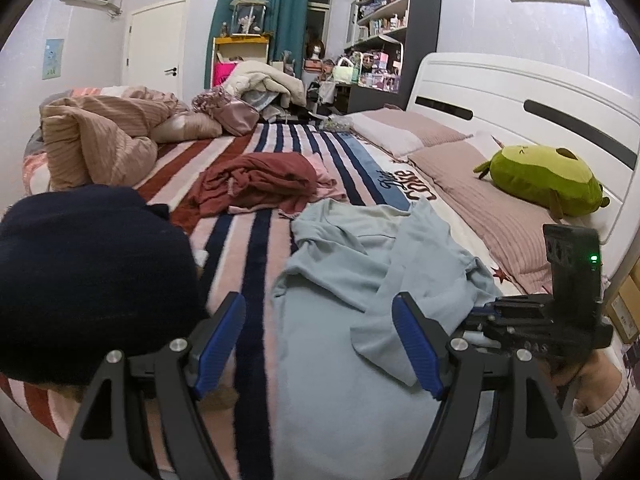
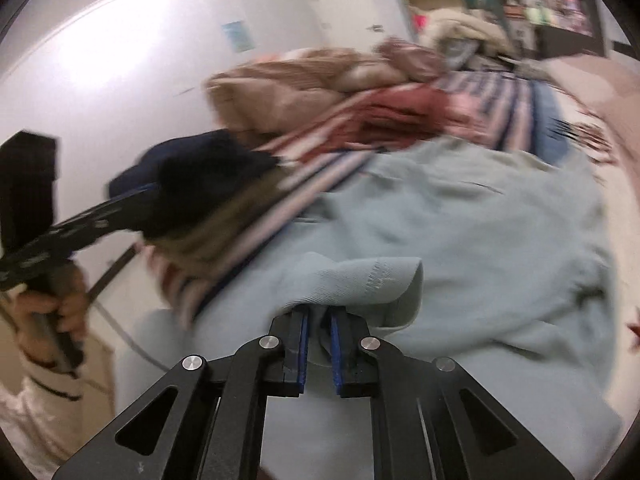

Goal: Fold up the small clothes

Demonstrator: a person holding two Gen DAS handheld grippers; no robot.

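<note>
A light blue garment (image 1: 352,280) lies rumpled on the striped bed cover, partly folded over itself. My left gripper (image 1: 320,344) is open and empty, with its jaws spread above the garment's near edge. My right gripper (image 2: 319,344) is shut on a fold of the light blue garment (image 2: 460,232) and lifts that edge; the view is blurred by motion. The right gripper also shows at the right of the left wrist view (image 1: 552,320). A dark red garment (image 1: 256,184) lies crumpled farther up the bed.
A dark navy garment (image 1: 88,280) sits at the left edge of the bed. A beige quilt (image 1: 96,140) is bunched at the far left. A green plush toy (image 1: 544,176) lies on pink pillows by the white headboard (image 1: 520,96). The striped bed cover (image 1: 256,248) spans the middle.
</note>
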